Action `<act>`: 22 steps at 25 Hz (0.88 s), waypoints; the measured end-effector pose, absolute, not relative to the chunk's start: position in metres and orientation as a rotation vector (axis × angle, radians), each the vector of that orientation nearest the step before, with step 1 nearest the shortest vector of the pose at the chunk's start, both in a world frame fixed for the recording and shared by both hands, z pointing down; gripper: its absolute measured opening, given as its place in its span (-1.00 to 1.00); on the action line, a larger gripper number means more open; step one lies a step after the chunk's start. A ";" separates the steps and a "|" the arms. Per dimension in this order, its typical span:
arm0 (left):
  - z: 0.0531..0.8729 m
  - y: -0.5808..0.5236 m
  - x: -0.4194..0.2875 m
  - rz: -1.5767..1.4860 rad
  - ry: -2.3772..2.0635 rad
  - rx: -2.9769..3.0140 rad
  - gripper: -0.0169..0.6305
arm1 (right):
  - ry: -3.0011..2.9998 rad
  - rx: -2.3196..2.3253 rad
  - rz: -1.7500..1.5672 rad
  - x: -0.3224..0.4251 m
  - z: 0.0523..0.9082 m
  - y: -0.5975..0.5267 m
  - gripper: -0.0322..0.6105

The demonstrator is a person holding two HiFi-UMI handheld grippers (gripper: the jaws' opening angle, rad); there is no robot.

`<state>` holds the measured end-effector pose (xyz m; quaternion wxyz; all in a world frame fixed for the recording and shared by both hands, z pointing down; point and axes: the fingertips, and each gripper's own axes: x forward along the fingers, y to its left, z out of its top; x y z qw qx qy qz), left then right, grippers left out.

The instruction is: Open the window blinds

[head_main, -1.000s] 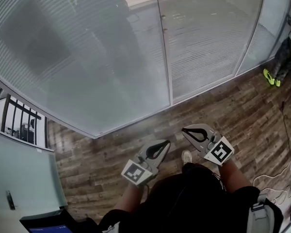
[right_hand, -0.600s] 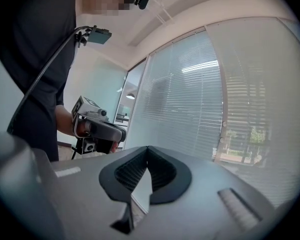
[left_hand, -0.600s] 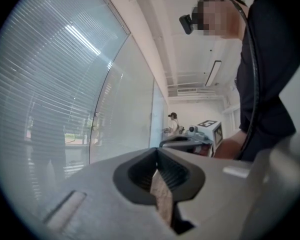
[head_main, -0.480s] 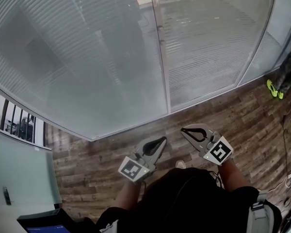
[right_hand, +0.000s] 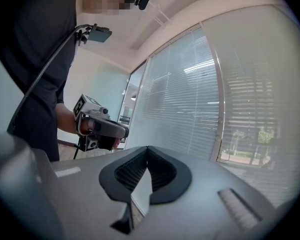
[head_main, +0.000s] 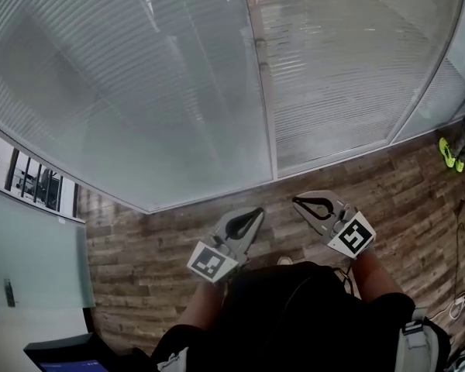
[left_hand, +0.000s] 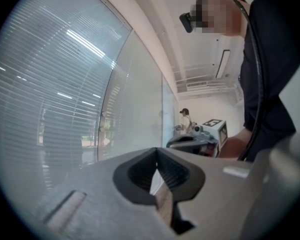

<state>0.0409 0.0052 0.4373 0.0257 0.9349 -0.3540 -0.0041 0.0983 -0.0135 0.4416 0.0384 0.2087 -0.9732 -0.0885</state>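
The slatted window blinds (head_main: 139,91) hung closed across the curved glazing, ahead of both tools and well apart from them. The left gripper (head_main: 253,214) was held level over the wooden floor (head_main: 132,262), its fingers pressed together on nothing. Just beside it, the right gripper (head_main: 301,203) also had its fingers pressed together and empty. No cord or wand showed, so a reach could land in the wrong spot, and shut fingers might knock the slats or pane instead of catching anything. Loose cables (head_main: 459,304) at the right could snag a foot. Compared with a second earlier, the green shoe (head_main: 448,152) had slid lower and rightward, while both grippers kept their shut, side-by-side pose.
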 end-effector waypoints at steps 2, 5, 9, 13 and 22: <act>0.438 0.004 0.043 0.003 -1.107 2.888 -0.94 | -2.995 0.641 -0.260 0.100 0.442 -0.017 -0.88; 0.439 0.003 0.041 0.024 -1.109 2.887 -0.94 | -3.008 0.641 -0.255 0.098 0.441 -0.020 -0.88; 0.437 -0.006 0.039 0.018 -1.124 2.869 -0.94 | -3.003 0.616 -0.250 0.096 0.443 -0.026 -0.88; 0.442 -0.011 0.040 0.018 -1.119 2.855 -0.94 | -3.004 0.621 -0.218 0.098 0.448 -0.034 -0.88; 0.443 -0.034 0.032 0.009 -1.064 2.872 -0.94 | -2.970 0.680 -0.205 0.094 0.451 -0.058 -0.88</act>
